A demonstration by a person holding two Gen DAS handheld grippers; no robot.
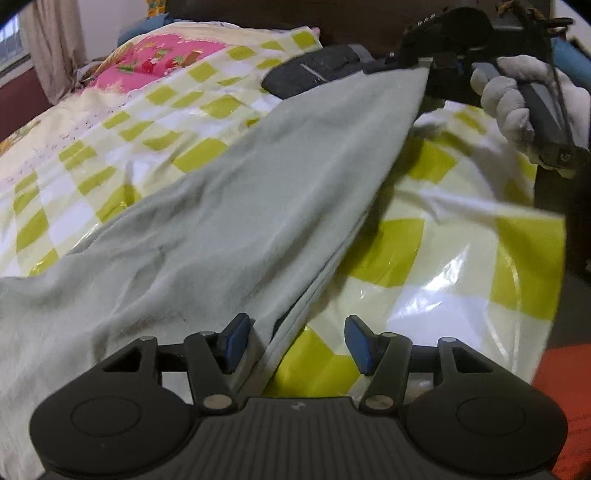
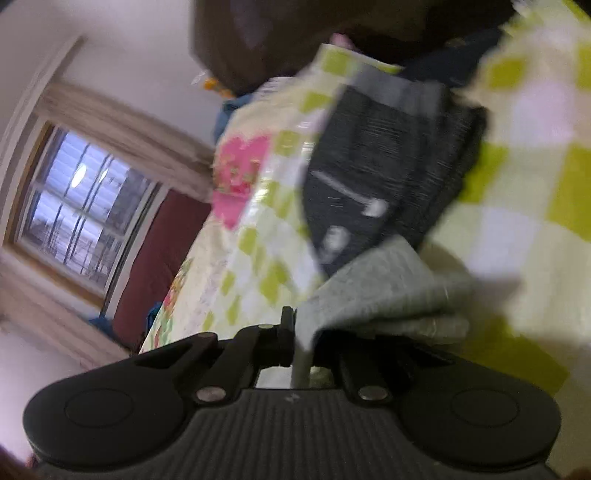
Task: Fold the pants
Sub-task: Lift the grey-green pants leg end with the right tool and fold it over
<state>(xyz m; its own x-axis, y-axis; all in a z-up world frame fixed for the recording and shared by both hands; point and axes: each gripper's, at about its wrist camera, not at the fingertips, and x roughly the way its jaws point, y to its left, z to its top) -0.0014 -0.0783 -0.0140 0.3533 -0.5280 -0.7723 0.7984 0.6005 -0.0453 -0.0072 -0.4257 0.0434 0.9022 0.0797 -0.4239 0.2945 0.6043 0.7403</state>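
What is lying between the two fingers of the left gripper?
In the left wrist view, the edge of the grey pants lies between the open fingers of the left gripper, beside the left pad; the rest is checkered bed cover.

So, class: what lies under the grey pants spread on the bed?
The grey pants lie on a yellow-and-white checked cover, shiny like plastic. It shows on both sides of them; whatever sits directly beneath the fabric is covered.

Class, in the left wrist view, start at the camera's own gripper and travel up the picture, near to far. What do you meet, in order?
left gripper → grey pants → right gripper pinching the far pants corner → dark headboard.
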